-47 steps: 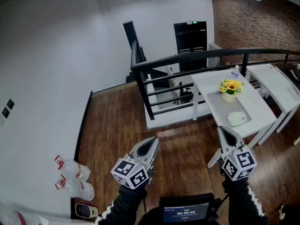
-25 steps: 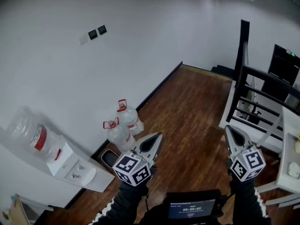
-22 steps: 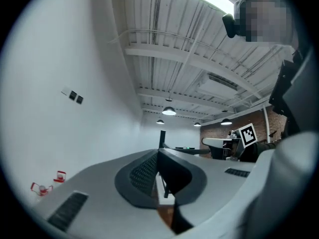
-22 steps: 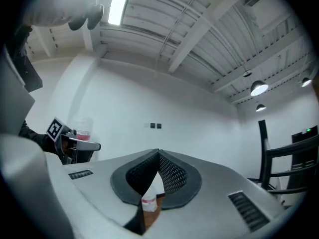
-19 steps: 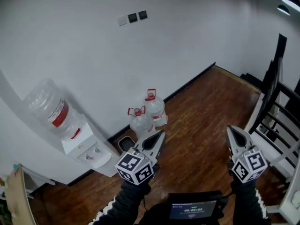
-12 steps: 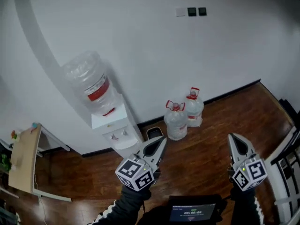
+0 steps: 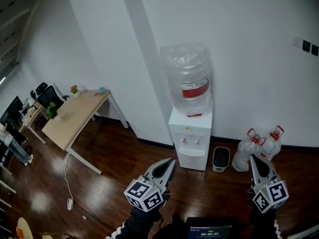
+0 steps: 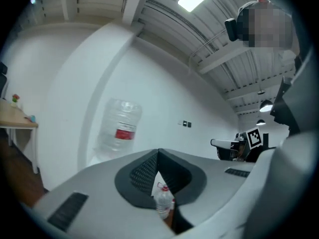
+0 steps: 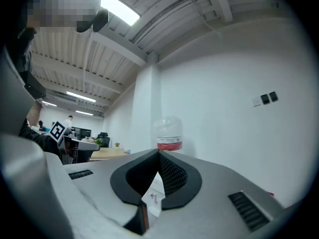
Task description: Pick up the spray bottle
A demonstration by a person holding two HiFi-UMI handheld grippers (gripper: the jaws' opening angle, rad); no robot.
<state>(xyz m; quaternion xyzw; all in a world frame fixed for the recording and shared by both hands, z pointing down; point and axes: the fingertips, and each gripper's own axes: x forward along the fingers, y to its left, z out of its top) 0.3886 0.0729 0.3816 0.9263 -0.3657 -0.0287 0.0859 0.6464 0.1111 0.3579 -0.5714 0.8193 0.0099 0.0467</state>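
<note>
Ahead of me, against the white wall, stands a water dispenser [image 7: 191, 142] with two spare jugs [image 7: 259, 148] beside it. My left gripper [image 7: 169, 162] and right gripper [image 7: 253, 158] are both clenched on nothing. No view shows me the spray bottle.

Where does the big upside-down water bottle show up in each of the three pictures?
Head view: the water bottle is just right of centre, on top of the white cooler.
Left gripper view: the water bottle is left of centre, against the white wall.
Right gripper view: the water bottle is at the centre.
Shared landmark: the dark wall switches are to the right of the bottle in every view.
</note>
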